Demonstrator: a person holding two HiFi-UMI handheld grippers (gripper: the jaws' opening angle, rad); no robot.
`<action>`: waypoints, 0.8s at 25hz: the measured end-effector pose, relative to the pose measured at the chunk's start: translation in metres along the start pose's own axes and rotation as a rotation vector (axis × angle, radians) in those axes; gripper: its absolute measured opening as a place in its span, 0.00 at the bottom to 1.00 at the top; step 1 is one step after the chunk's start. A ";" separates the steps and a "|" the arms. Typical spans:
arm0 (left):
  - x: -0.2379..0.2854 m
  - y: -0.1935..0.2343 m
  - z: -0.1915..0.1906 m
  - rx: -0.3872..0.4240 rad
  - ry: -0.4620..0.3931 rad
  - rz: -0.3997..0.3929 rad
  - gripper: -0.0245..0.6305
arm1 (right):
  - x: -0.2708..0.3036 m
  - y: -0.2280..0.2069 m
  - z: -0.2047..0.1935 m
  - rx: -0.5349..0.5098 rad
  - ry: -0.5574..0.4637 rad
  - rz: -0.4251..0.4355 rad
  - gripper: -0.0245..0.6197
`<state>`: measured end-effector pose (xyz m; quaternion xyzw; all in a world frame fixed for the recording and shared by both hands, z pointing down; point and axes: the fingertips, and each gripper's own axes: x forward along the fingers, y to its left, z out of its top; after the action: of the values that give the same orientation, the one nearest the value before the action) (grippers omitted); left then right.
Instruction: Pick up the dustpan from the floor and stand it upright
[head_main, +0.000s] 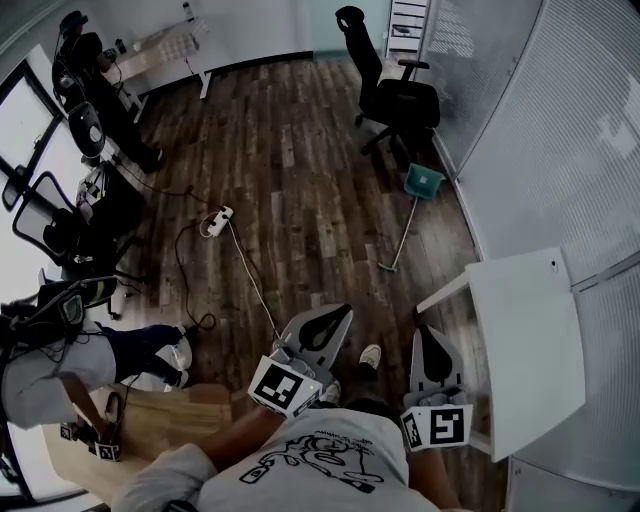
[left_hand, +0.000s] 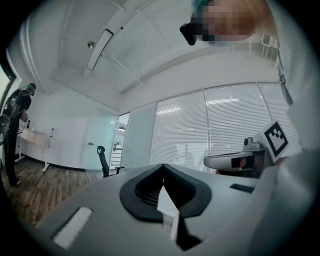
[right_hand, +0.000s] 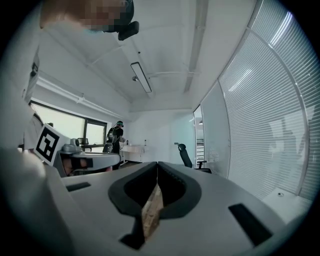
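Observation:
The teal dustpan (head_main: 423, 181) lies on the wooden floor by the glass wall. Its long handle (head_main: 400, 235) runs toward me along the boards. My left gripper (head_main: 340, 312) is held level in front of my chest, jaws shut with nothing between them. My right gripper (head_main: 427, 332) is beside it, also shut and empty. Both are well short of the dustpan. In the left gripper view the closed jaw tips (left_hand: 162, 166) point at the blinds, and the dustpan is not in that view. The right gripper view shows closed tips (right_hand: 158, 164) facing down the room.
A black office chair (head_main: 395, 95) stands just beyond the dustpan. A white table (head_main: 525, 340) sits close on my right. A power strip (head_main: 218, 220) with a trailing cable lies on the floor to the left. A wooden desk (head_main: 170, 420) and a seated person are at the lower left.

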<state>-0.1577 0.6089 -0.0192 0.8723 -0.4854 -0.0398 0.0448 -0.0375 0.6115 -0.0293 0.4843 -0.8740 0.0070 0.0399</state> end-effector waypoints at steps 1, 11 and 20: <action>0.005 0.001 0.001 0.002 -0.002 0.000 0.04 | 0.004 -0.003 0.001 0.000 -0.001 0.002 0.05; 0.085 0.020 0.007 0.035 0.020 -0.010 0.04 | 0.056 -0.067 0.010 0.009 -0.019 -0.003 0.05; 0.184 0.029 0.003 0.051 0.031 0.009 0.04 | 0.106 -0.154 0.013 0.015 -0.032 0.011 0.05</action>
<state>-0.0858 0.4365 -0.0239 0.8715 -0.4893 -0.0136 0.0305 0.0364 0.4395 -0.0385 0.4800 -0.8770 0.0062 0.0222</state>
